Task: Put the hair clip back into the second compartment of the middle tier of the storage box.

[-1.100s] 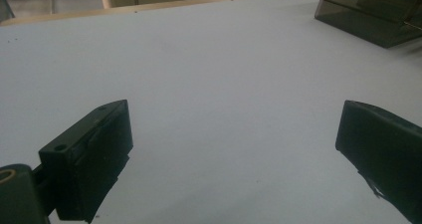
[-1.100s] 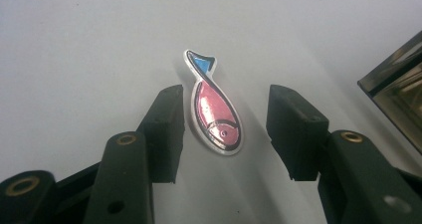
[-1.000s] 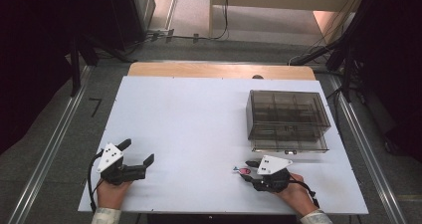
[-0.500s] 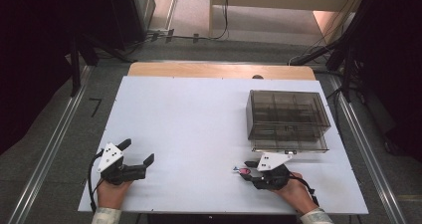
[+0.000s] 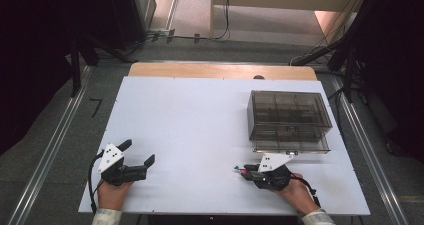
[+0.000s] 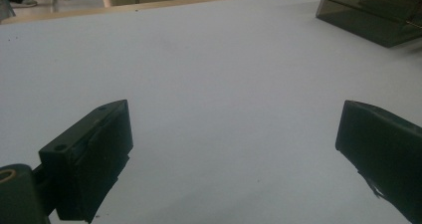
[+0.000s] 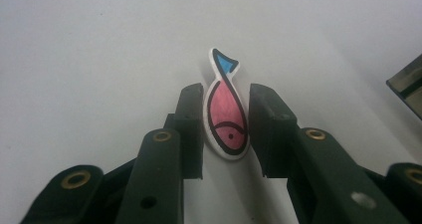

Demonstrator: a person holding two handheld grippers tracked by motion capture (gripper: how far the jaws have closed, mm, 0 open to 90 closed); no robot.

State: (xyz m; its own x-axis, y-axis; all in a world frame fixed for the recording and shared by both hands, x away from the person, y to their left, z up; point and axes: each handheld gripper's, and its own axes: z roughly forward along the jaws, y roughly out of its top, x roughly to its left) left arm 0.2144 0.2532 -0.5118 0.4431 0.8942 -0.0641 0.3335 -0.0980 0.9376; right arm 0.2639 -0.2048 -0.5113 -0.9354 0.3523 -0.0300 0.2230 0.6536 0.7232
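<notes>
1. Fish token [image 7: 226, 117], a small flat piece with a pink body, black outline and blue tail, lies on the white bench [image 5: 200, 130] between the jaws of the right claw [image 7: 226, 129], tail pointing away from the claw.
2. Seen from the right gripper view, the right claw's jaws stand narrow, close on either side of the token; they have just been closing around it. The left jaw looks to be touching its edge, while a thin gap shows at the right one, so a firm grip cannot be told.
3. From the high view, the right claw [image 5: 246, 171] sits near the bench's front edge, just in front of the drawer box [image 5: 289, 119], with the token a small pink spot at its tip [image 5: 243, 171].
4. That smoky, see-through drawer box stands on the right half of the bench.
5. Well to the left of the drawer box, the left claw [image 5: 137, 154] rests near the front edge with its jaws wide apart and bare bench between them [image 6: 234, 149].
</notes>
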